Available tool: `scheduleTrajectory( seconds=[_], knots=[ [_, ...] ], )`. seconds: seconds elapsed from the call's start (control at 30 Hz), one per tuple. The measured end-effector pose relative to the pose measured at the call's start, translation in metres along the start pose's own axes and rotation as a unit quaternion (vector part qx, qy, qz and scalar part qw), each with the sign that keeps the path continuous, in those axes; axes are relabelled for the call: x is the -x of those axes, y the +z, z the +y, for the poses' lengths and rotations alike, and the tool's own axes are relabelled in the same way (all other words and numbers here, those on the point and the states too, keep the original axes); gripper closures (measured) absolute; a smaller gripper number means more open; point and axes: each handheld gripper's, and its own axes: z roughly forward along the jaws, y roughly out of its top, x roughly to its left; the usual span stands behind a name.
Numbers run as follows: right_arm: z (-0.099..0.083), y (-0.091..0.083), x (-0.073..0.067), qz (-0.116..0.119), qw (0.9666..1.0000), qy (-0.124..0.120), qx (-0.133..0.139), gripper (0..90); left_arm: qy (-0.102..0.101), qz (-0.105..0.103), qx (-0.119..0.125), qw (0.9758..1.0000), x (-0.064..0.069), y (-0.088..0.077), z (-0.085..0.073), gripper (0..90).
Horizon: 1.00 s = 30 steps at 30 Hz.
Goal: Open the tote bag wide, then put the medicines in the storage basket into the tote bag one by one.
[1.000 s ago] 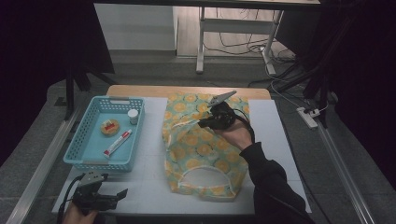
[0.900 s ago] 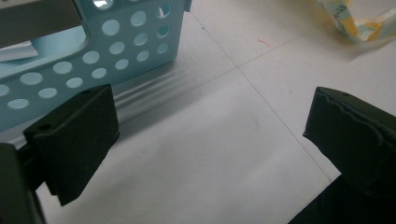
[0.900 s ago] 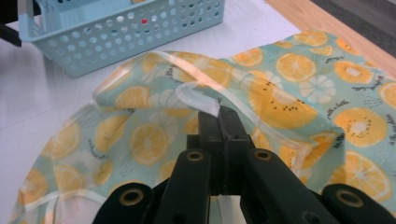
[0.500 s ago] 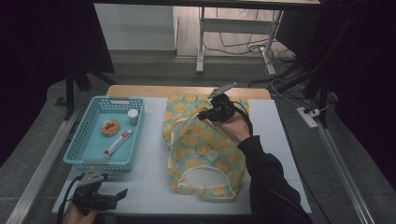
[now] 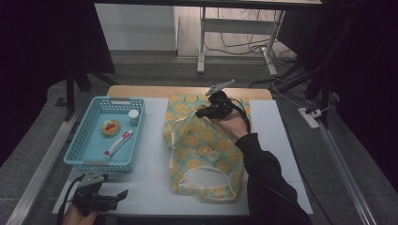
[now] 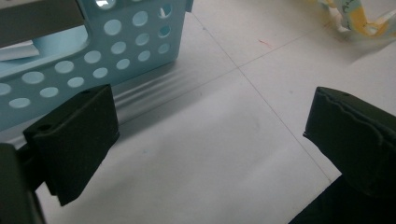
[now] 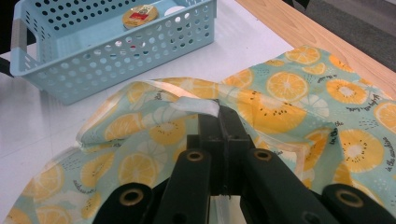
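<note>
High view | right gripper [image 5: 202, 112] clamped on lifted edge of orange-slice-print teal cloth bag [image 5: 206, 150] at table centre; folding begun, unfinished | left gripper [image 5: 123, 193] open, empty, at 7 o'clock

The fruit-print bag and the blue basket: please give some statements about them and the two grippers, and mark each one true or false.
1. The right gripper has its fingers shut on an edge of the fruit-print bag. True.
2. The left gripper is holding the blue basket. False: its fingers are open over the bare white table, beside the basket.
3. The basket contains a tube, a round tin and a small bottle. True.
4. The bag lies inside the basket. False: it lies on the table, to the basket's right in the high view.
5. The bag's print shows citrus slices. True.
</note>
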Motion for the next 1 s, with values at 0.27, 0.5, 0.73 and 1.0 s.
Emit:
scheduleTrajectory(
  seconds=[0.27, 0.5, 0.73, 1.0],
  knots=[
    [0.0, 0.0, -0.002, 0.003, 1.0, -0.001, 0.001, 90.0, -0.005, 0.007, -0.002, 1.0, 0.0, 0.0, 0.0, 1.7],
    [0.0, 0.0, -0.003, 0.005, 1.0, -0.008, -0.001, 90.0, -0.017, 0.004, 0.007, 0.9998, -0.003, -0.002, -0.001, 1.8],
    [-0.001, 0.0, -0.005, 0.007, 0.9999, -0.008, 0.003, 90.0, -0.024, -0.015, 0.009, 0.9996, -0.006, -0.002, 0.0, 1.9],
    [-0.003, 0.001, -0.005, 0.007, 1.0, -0.003, 0.005, 90.0, -0.026, -0.03, 0.016, 0.9991, -0.013, -0.005, -0.001, 1.9]
  ],
)
